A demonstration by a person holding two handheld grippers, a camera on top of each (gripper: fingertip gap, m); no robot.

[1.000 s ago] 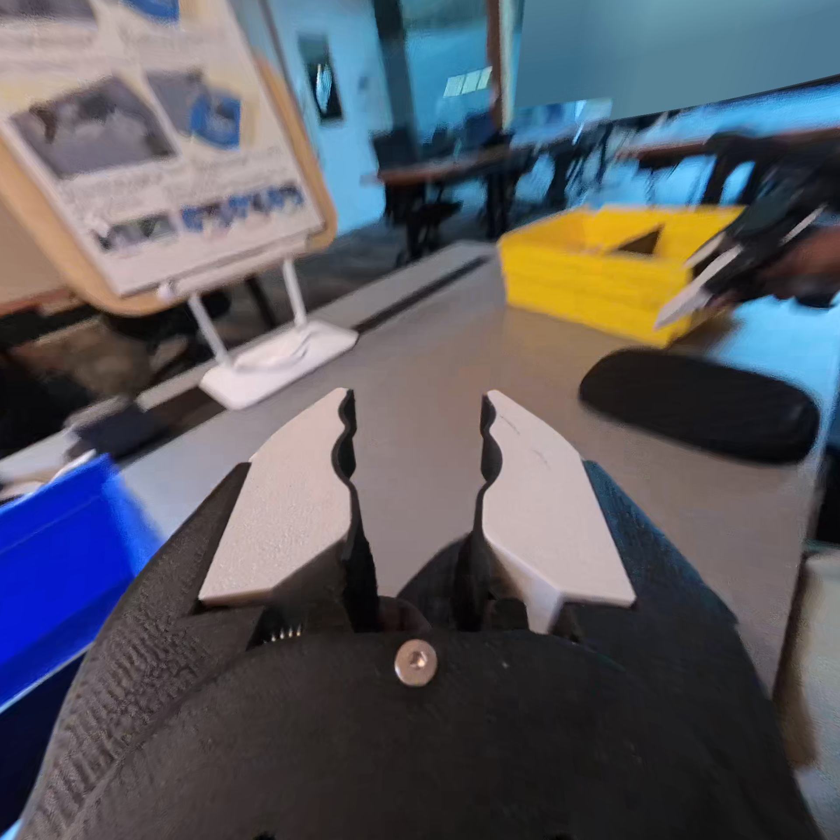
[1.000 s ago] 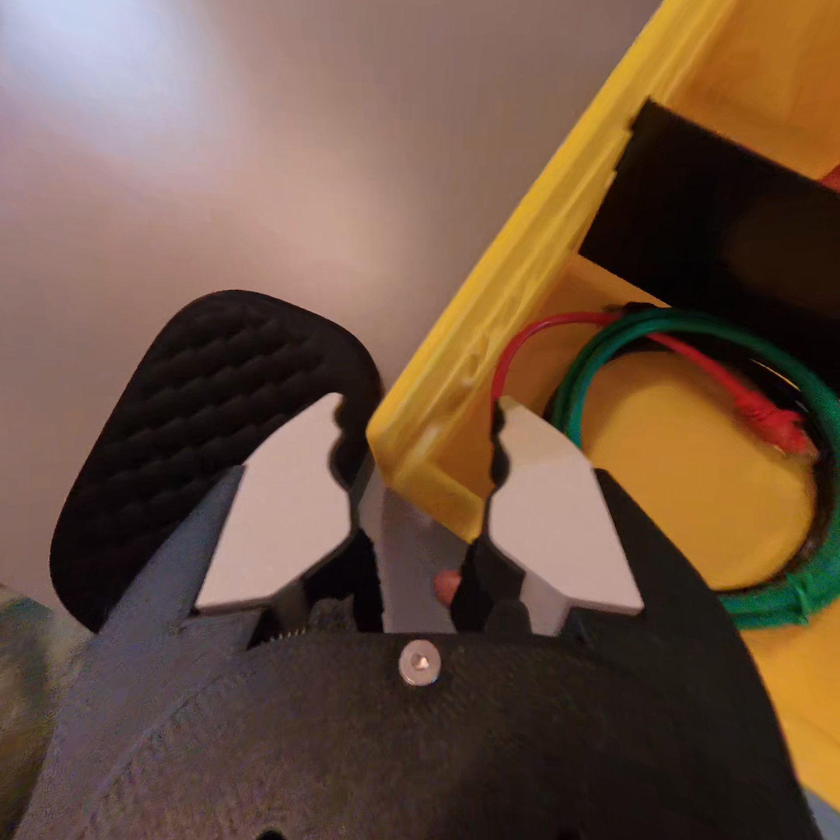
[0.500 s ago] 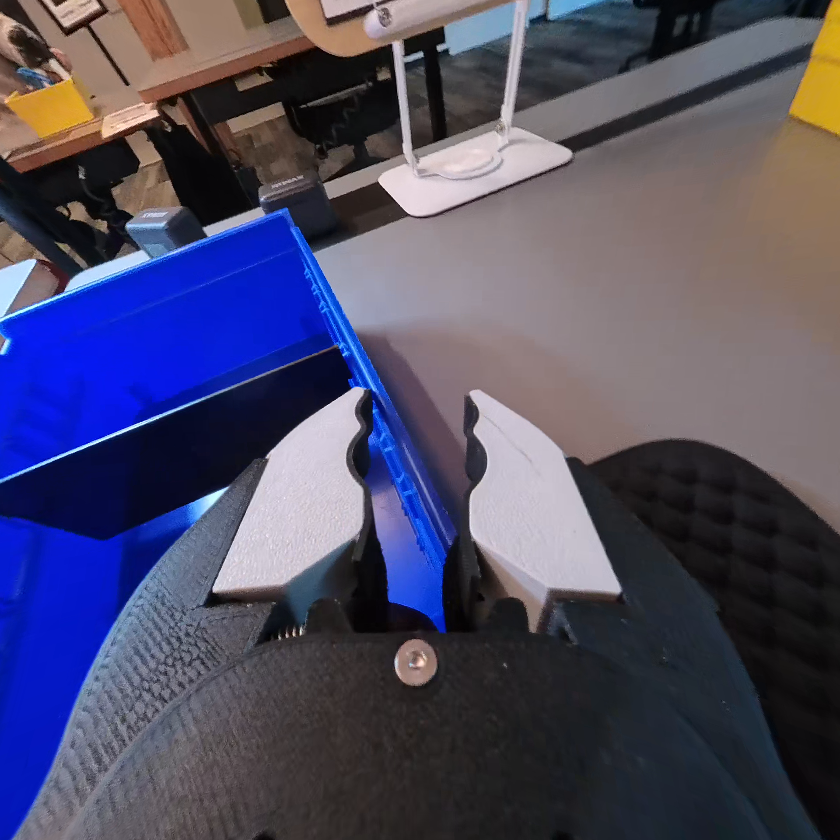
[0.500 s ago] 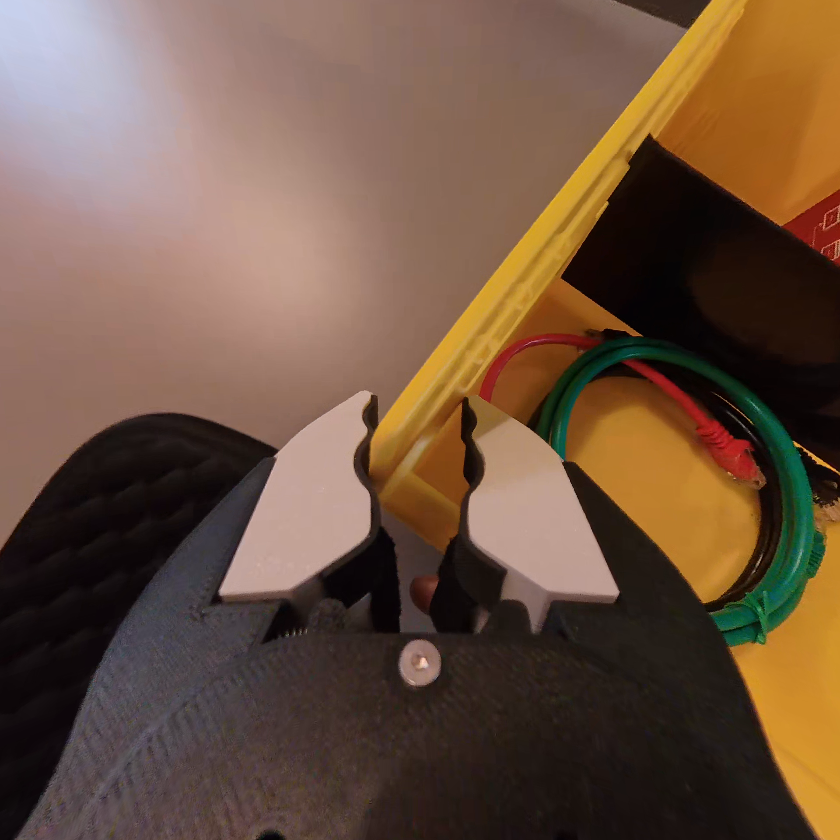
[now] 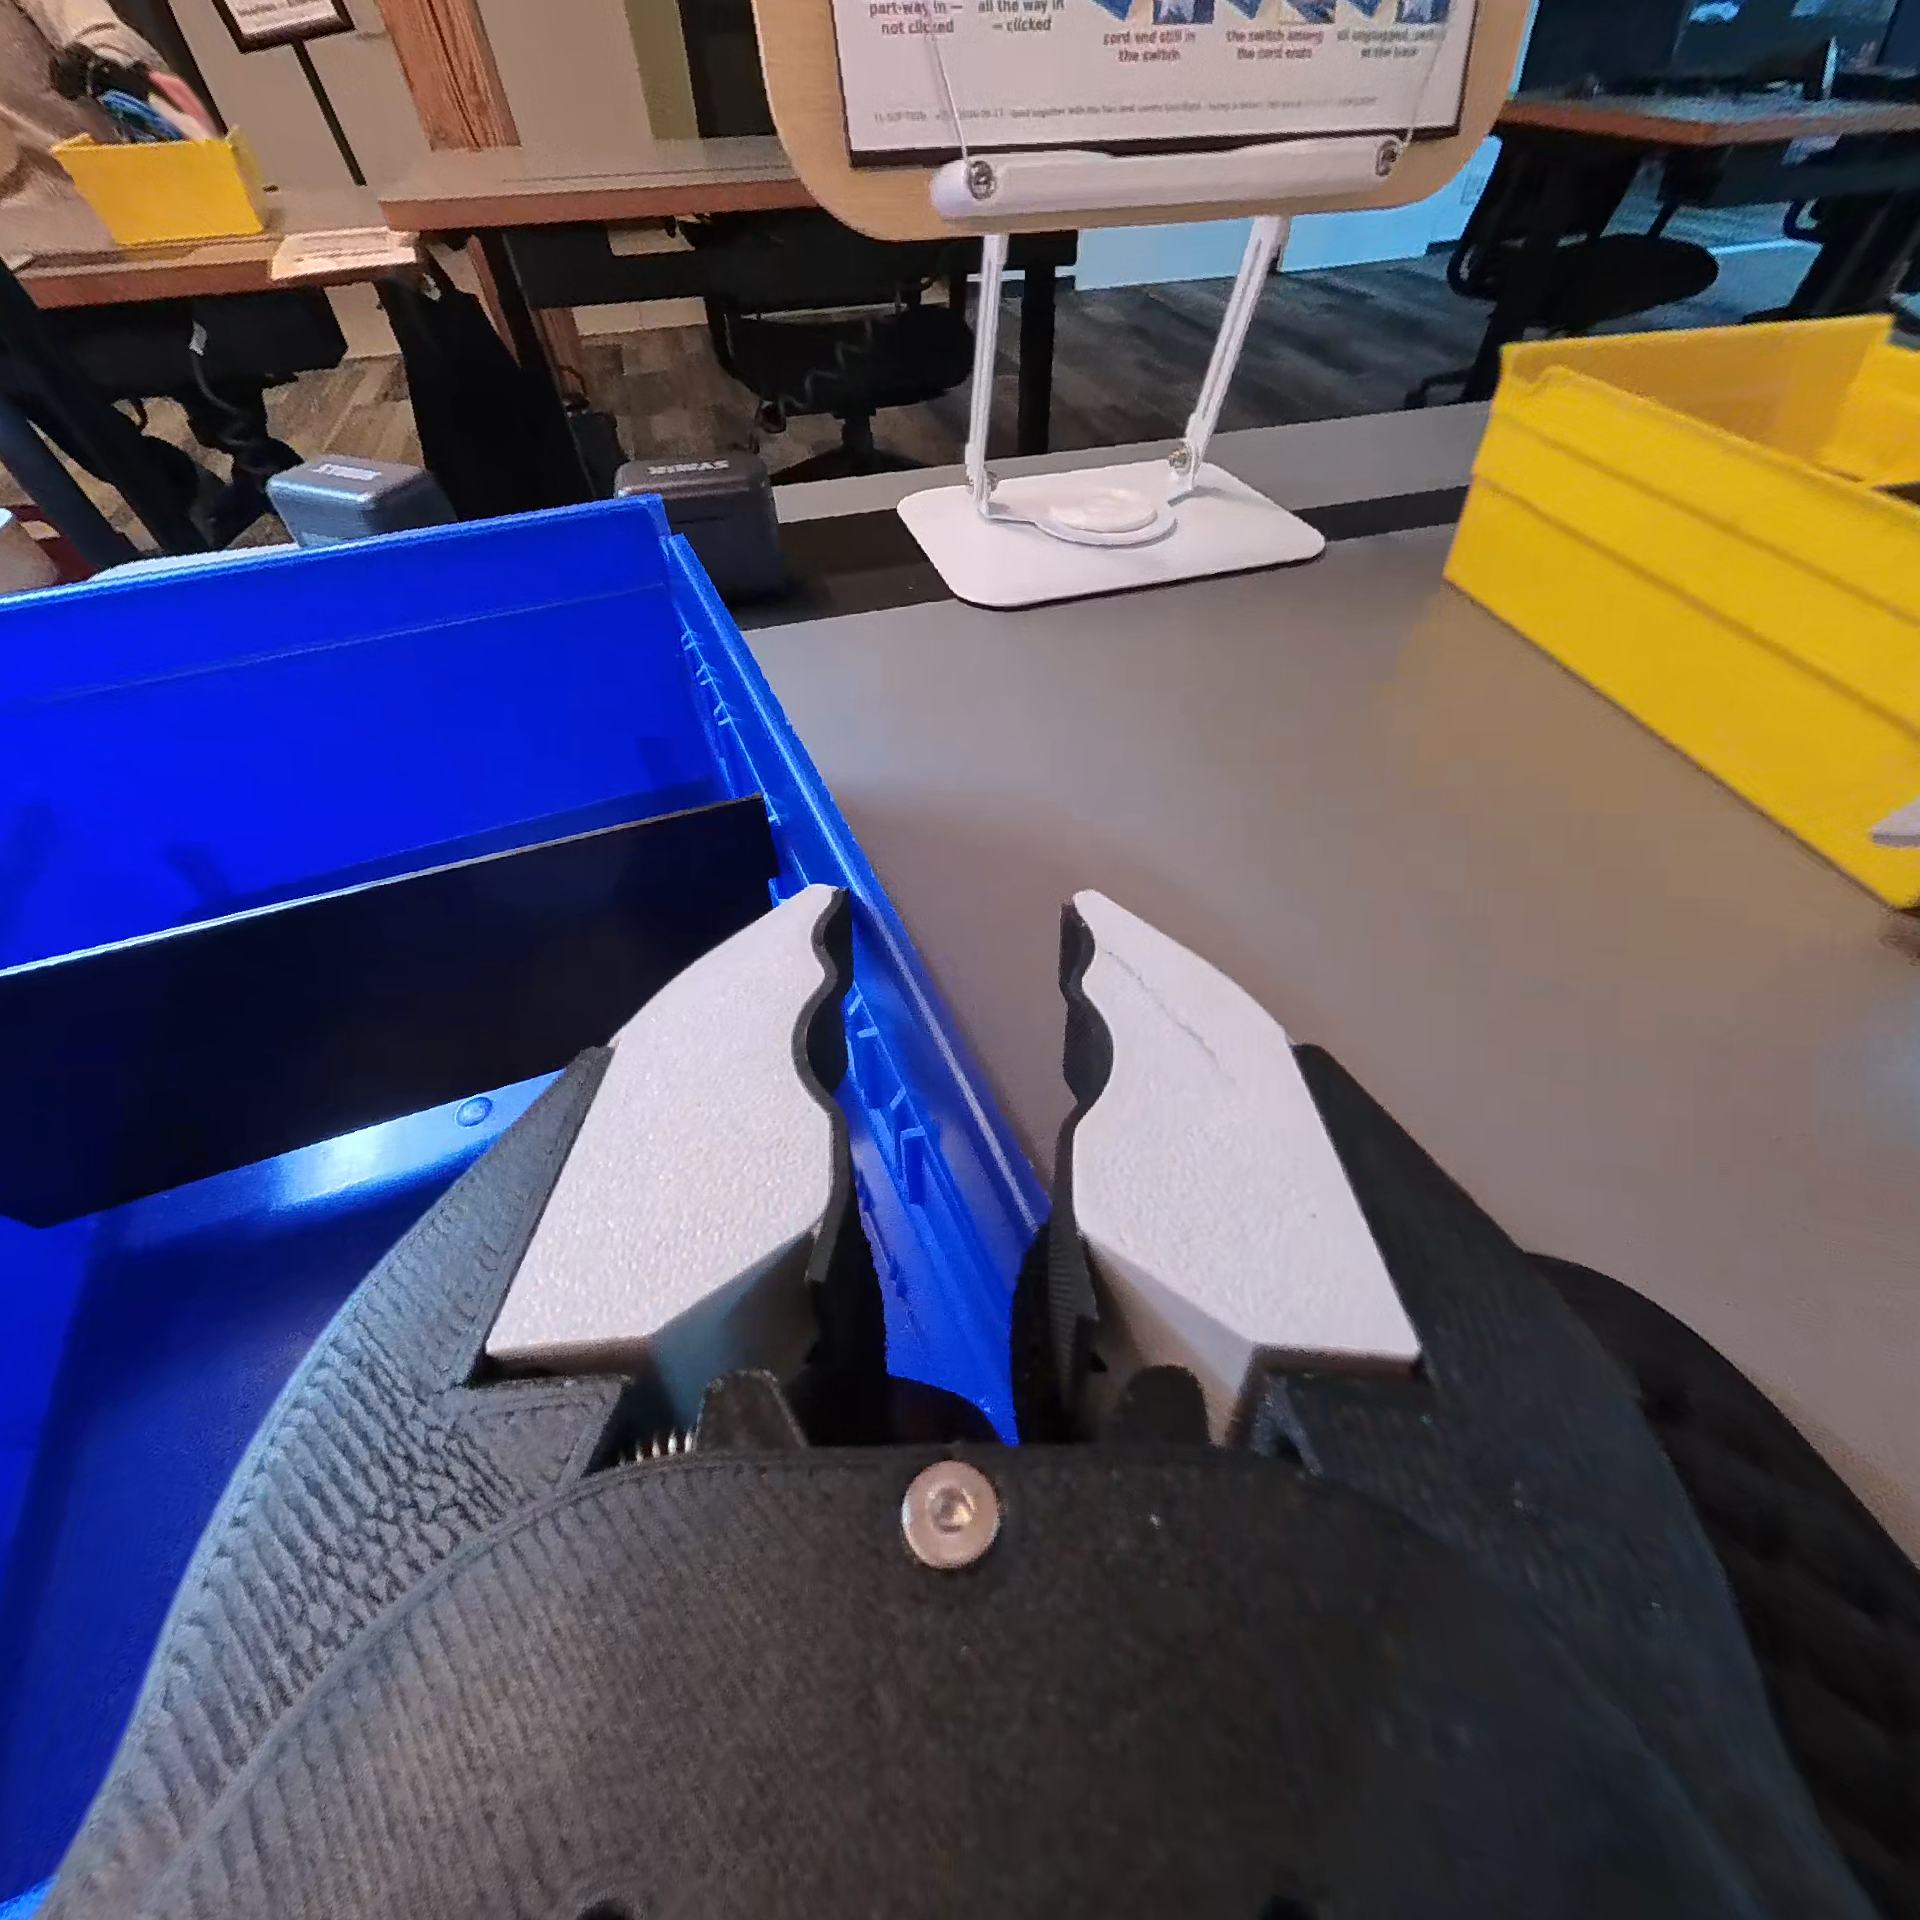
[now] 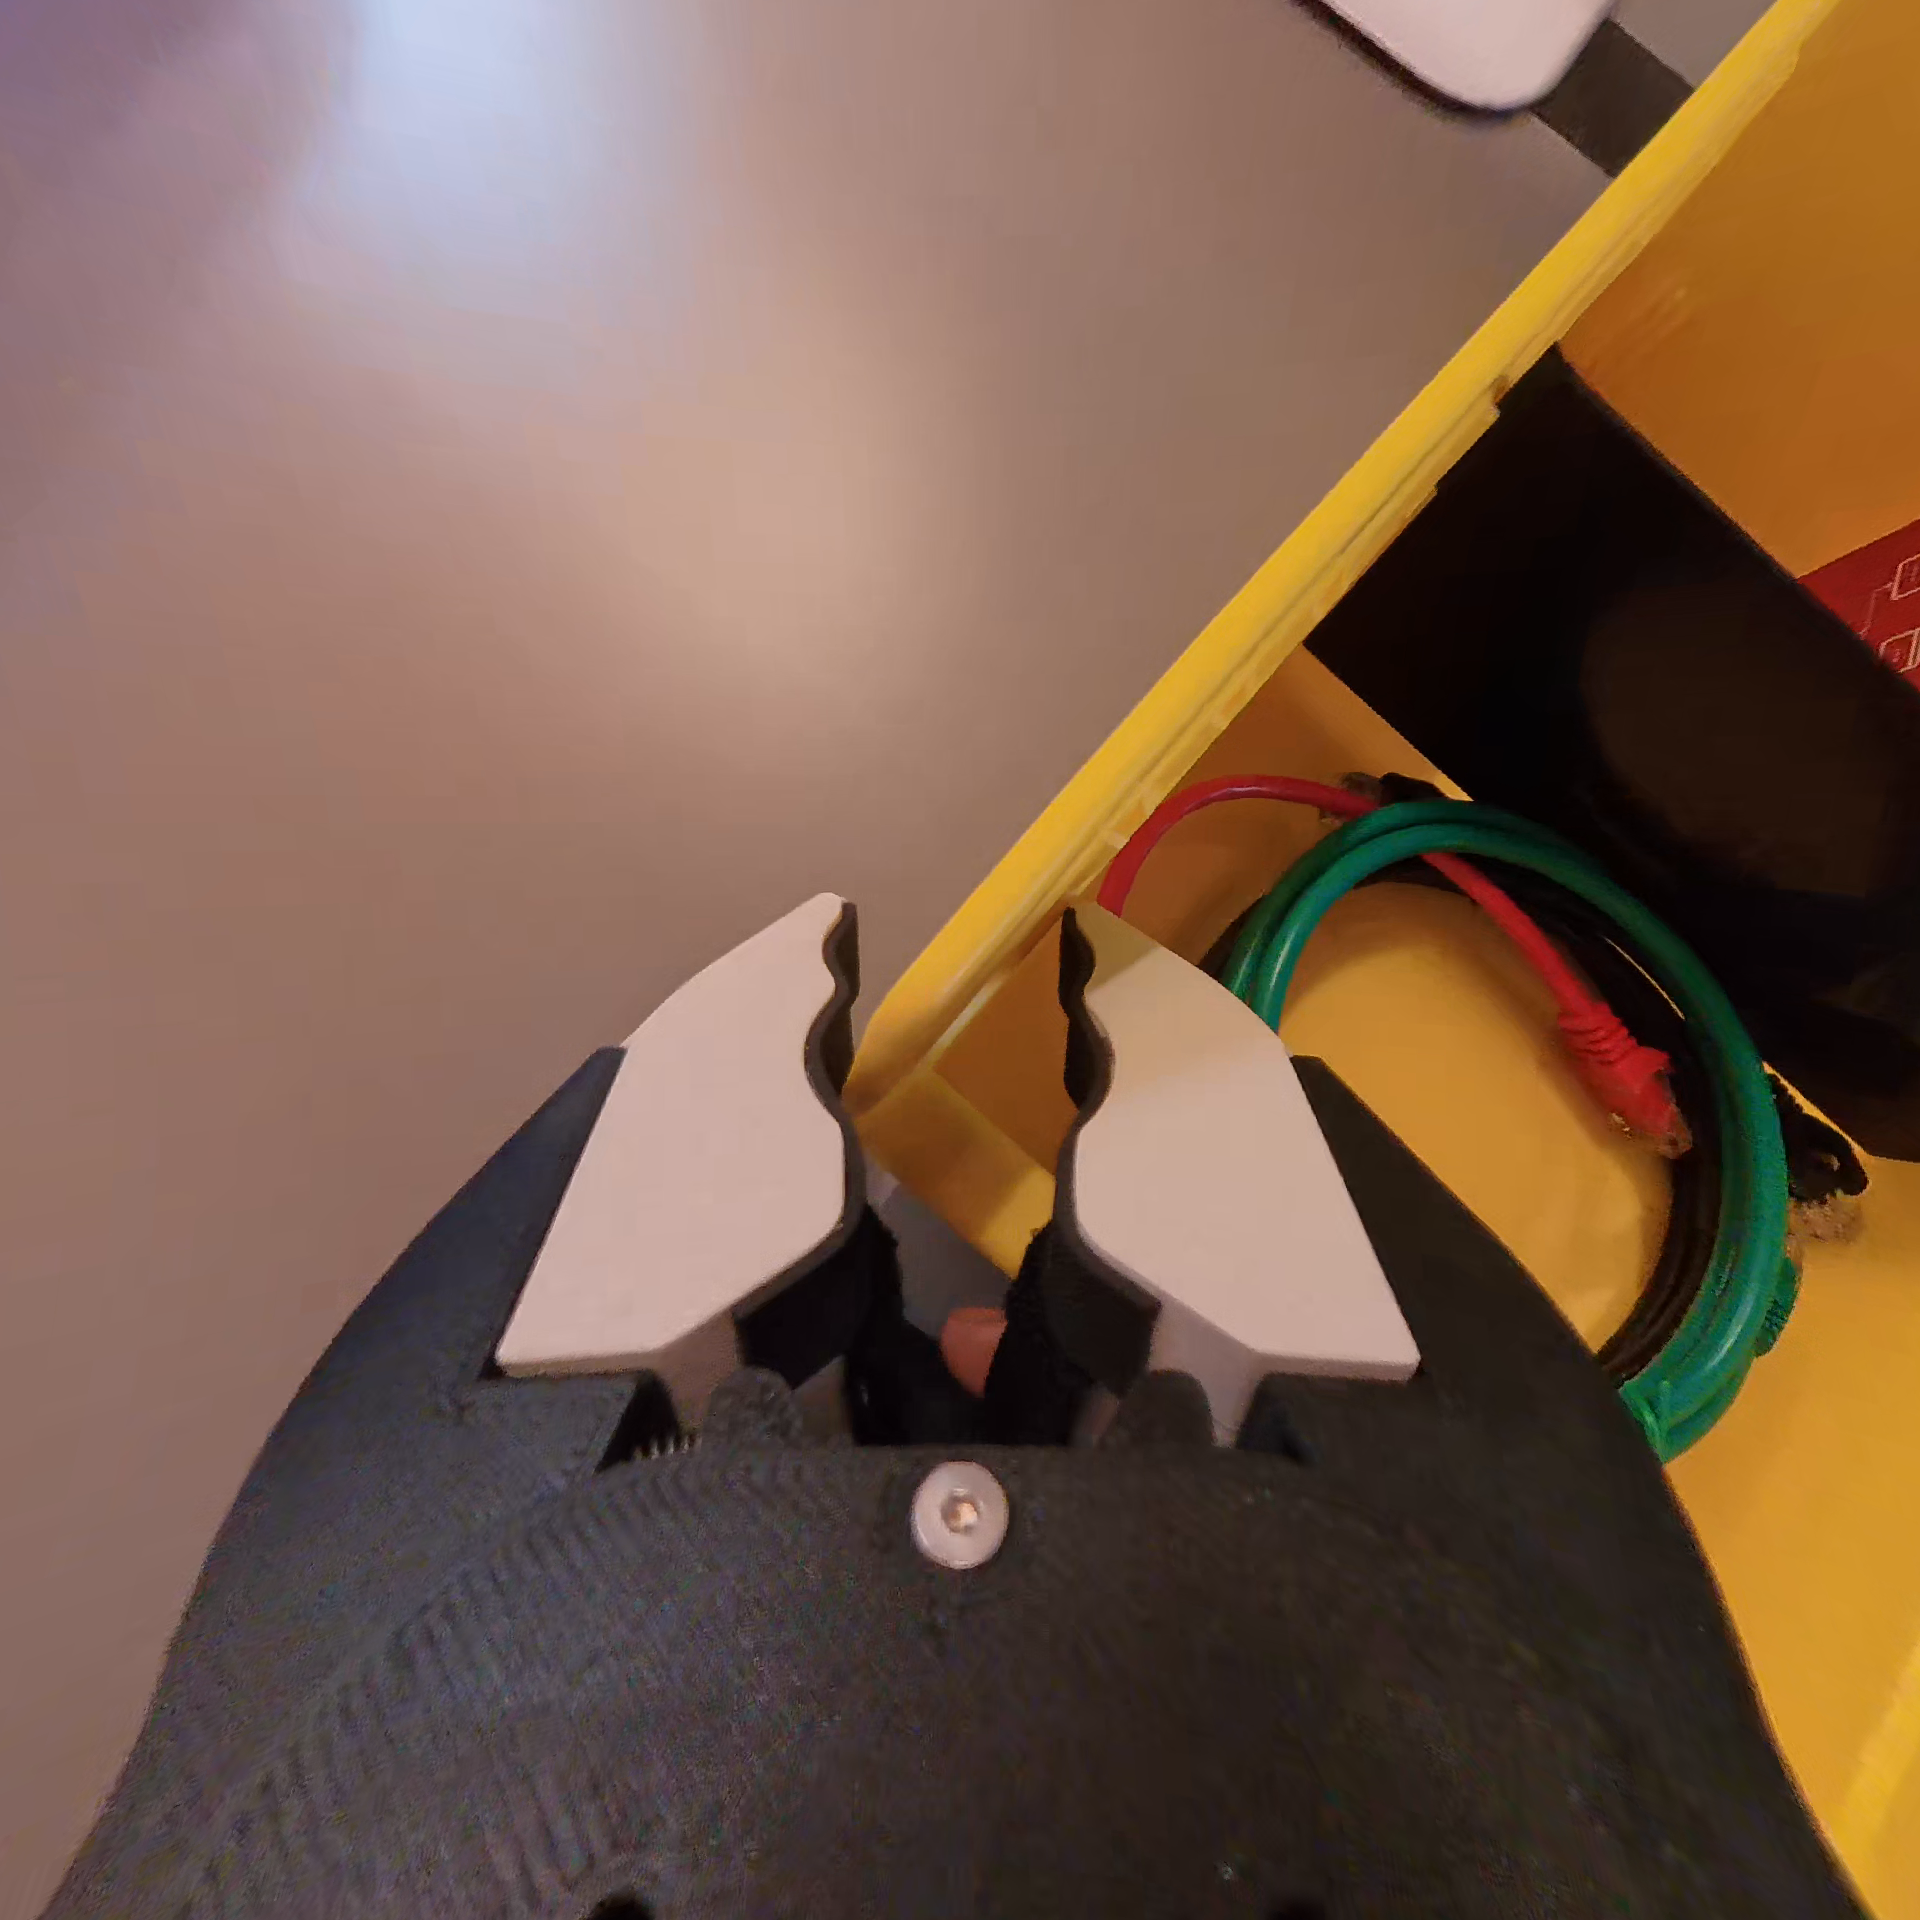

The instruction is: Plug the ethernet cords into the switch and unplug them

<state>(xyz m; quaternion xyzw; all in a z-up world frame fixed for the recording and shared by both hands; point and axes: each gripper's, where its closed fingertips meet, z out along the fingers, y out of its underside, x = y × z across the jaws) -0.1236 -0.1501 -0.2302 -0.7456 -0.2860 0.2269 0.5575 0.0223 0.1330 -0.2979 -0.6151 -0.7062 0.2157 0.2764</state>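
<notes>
Both grippers have swung onto bin walls: the left gripper [image 5: 956, 914] jaws now straddle the blue bin [image 5: 343, 665] wall, the right gripper [image 6: 956, 925] jaws the yellow bin [image 6: 1299, 582] corner, part-open, gripping nothing. Coiled ethernet cords [image 6: 1704, 1049] lie right of the right jaws; the switch remains unseen, plugging not started.

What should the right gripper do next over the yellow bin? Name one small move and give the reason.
Probably close on the yellow bin wall to grip it. The right gripper has open jaws straddling the wall near its corner, one finger outside, one inside. The left gripper straddles the blue bin wall likewise, so both bins seem about to be moved. The red cord and green cord lie untouched inside.
</notes>
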